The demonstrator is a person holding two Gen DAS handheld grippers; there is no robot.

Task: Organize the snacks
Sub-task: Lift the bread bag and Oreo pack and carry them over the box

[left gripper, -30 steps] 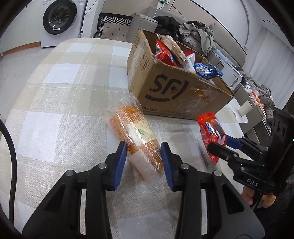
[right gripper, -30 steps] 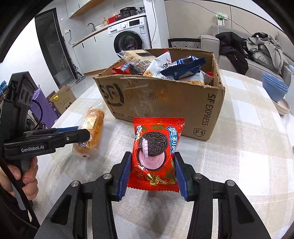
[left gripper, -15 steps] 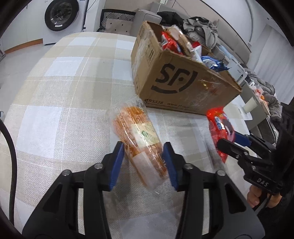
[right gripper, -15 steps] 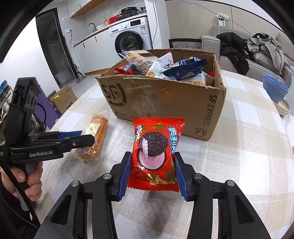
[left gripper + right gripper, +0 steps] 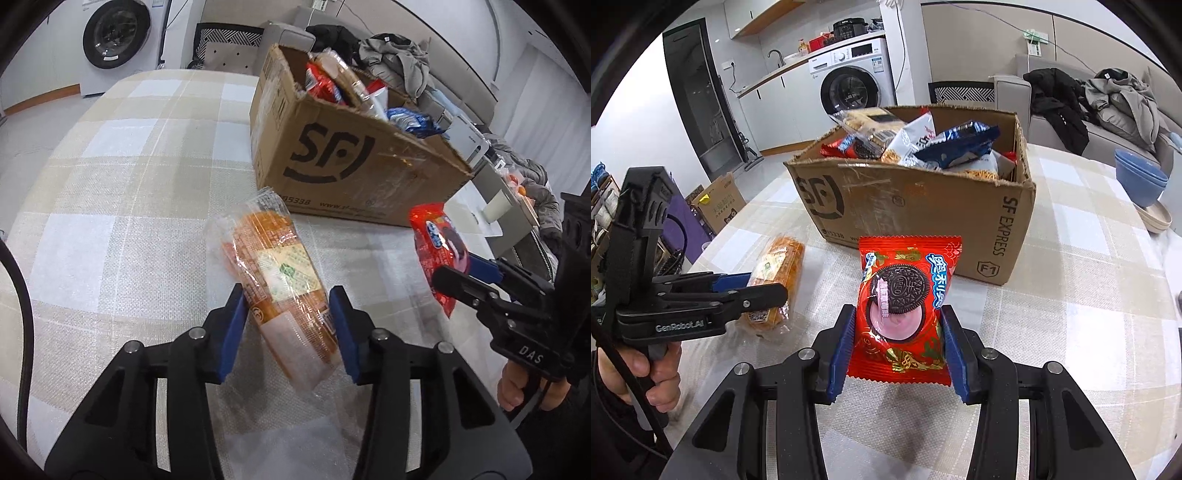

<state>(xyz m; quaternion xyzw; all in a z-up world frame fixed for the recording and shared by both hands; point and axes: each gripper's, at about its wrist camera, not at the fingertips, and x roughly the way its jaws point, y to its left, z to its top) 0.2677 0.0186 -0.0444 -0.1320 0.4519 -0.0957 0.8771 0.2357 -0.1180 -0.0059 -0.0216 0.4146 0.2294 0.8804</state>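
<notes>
An orange biscuit packet in clear wrap (image 5: pixel 280 273) lies on the checked tablecloth, also seen in the right wrist view (image 5: pixel 779 269). My left gripper (image 5: pixel 290 321) straddles its near end; the jaws are closing, with a thin gap still showing at the left pad. My right gripper (image 5: pixel 897 332) is shut on a red Oreo packet (image 5: pixel 905 295) and holds it upright in front of the cardboard box (image 5: pixel 905 206). From the left wrist view, that red packet (image 5: pixel 436 240) and the right gripper (image 5: pixel 454 269) are at the right.
The open SF box (image 5: pixel 351 166) is heaped with snack packets. Blue bowls (image 5: pixel 1141 177) stand at the table's right edge. A person's hand (image 5: pixel 646 373) grips the left tool's handle. A washing machine (image 5: pixel 849 85) and a sofa with clothes are behind.
The left jaws have widened from their pinch on the orange packet, which now rests on the table between them. The right gripper and red packet have not moved.
</notes>
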